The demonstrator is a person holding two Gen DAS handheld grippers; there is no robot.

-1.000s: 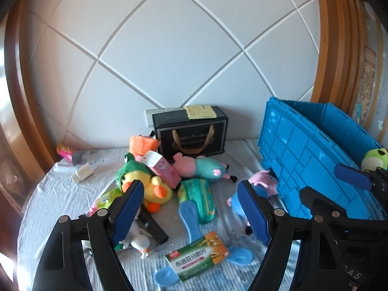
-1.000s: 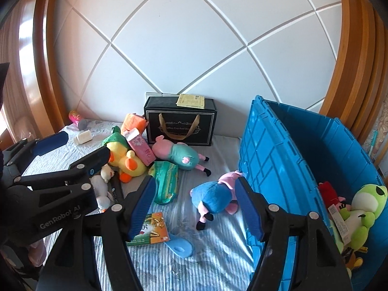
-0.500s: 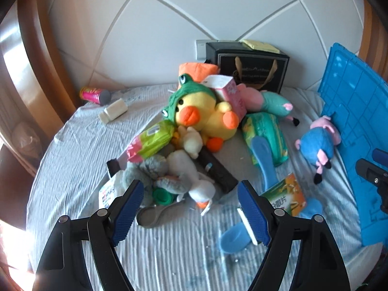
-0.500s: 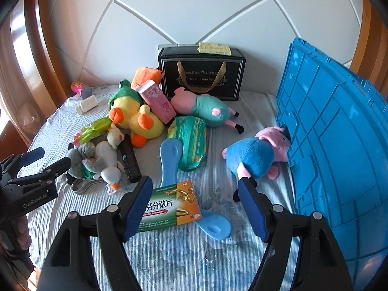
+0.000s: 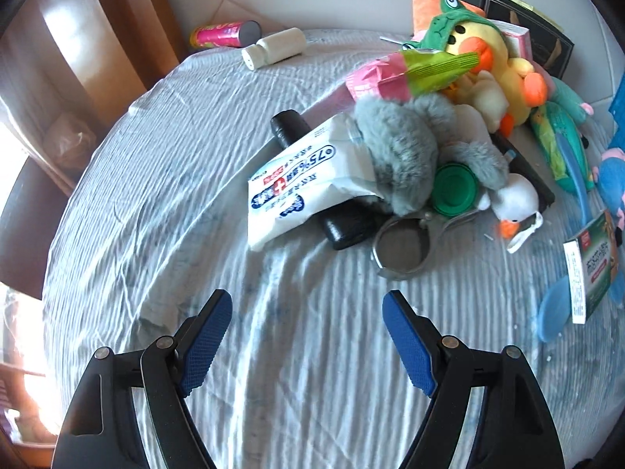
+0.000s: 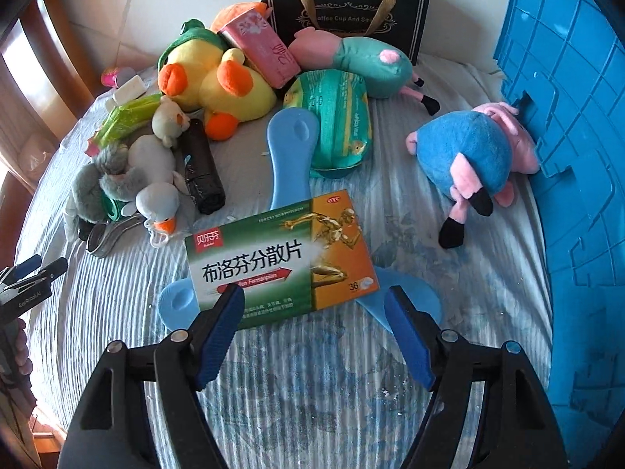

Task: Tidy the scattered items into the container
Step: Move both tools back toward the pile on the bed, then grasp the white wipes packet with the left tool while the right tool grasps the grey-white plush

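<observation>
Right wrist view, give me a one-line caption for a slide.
Open right tool poised over a green medicine box among scattered toys, blue crate alongside.

The medicine box [image 6: 280, 261] lies across two flat scoops [image 6: 291, 158] nearest the camera, toy pile [image 6: 203, 90] back left, gift box [image 6: 343, 9] behind, crate [image 6: 578, 156] on the right.

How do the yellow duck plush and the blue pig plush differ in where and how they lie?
The duck sits in the pile, touching the pink carton; the pig lies apart, against the blue crate. The duck wears a green hood; the pig's head is bare pink. Both rest on the striped sheet, outside the crate.
</observation>
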